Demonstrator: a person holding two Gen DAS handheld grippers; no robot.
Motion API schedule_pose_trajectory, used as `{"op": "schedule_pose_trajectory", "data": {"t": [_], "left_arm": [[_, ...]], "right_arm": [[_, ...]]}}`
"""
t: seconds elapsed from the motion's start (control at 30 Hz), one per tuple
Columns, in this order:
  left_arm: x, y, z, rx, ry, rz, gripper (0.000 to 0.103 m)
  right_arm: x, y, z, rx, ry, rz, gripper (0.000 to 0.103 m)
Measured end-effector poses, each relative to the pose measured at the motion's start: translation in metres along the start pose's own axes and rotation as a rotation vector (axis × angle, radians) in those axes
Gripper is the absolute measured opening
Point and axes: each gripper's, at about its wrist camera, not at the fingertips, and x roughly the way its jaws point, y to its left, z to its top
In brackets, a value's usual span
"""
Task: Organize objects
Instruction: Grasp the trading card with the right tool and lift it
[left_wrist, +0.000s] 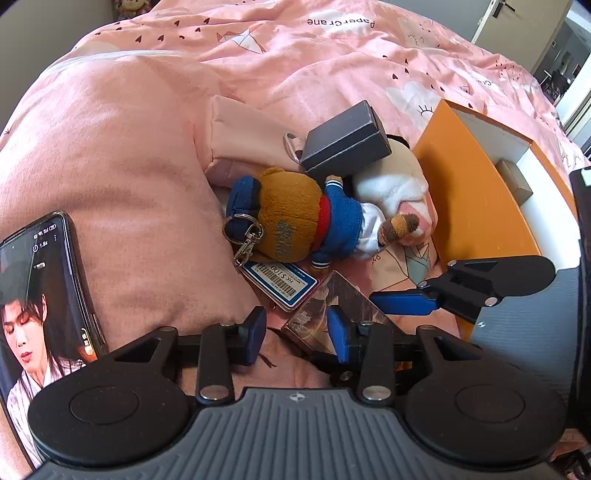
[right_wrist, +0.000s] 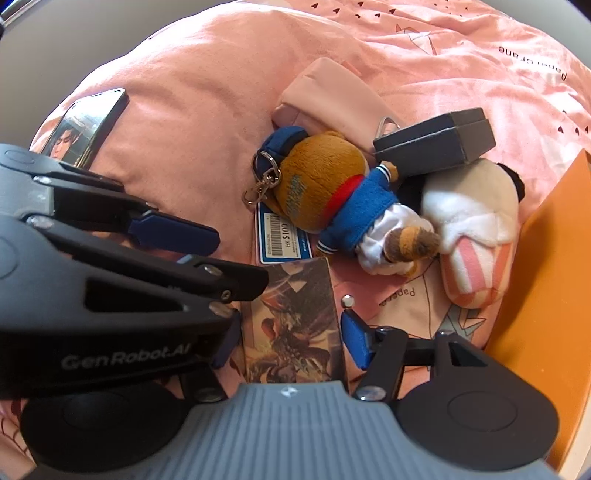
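On the pink bedspread lie a brown bear plush in blue (left_wrist: 295, 218) (right_wrist: 332, 188) with a keyring and price tag (left_wrist: 282, 282) (right_wrist: 282, 240), a white and pink striped plush (left_wrist: 395, 181) (right_wrist: 476, 229), a grey box (left_wrist: 345, 142) (right_wrist: 436, 142), a pink pouch (left_wrist: 251, 140) (right_wrist: 328, 96) and an illustrated card pack (left_wrist: 332, 314) (right_wrist: 291, 325). My left gripper (left_wrist: 297, 334) is open, low over the pack's near corner. My right gripper (right_wrist: 288, 338) is open with its fingers on either side of the pack; it also shows in the left view (left_wrist: 402, 302).
An open orange box (left_wrist: 476, 192) (right_wrist: 546, 280) with a white interior stands on the right, a small grey box (left_wrist: 515, 181) inside. A phone (left_wrist: 40, 314) (right_wrist: 85, 125) with a lit screen lies on the pink pillow at left. A door is at far right.
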Motion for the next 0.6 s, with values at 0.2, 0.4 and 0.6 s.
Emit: {"op": "schedule_pose_trajectory", "data": {"t": [0.2,0.4,0.6], "left_arm": [[0.002,0.001,0.003,-0.032,-0.005,-0.023,0.046],[-0.003,-0.006,0.007,-0.022,-0.035,-0.029,0.046],[-0.018,-0.014,0.016,-0.024,-0.094,-0.047,0.046]], "right_arm": [[0.002,-0.008,0.002,0.051,0.009,0.017,0.061],[-0.013,-0.015,0.000,0.096,-0.012,0.015,0.060],[-0.037,-0.026,-0.003,0.140,-0.064,0.005,0.060]]}}
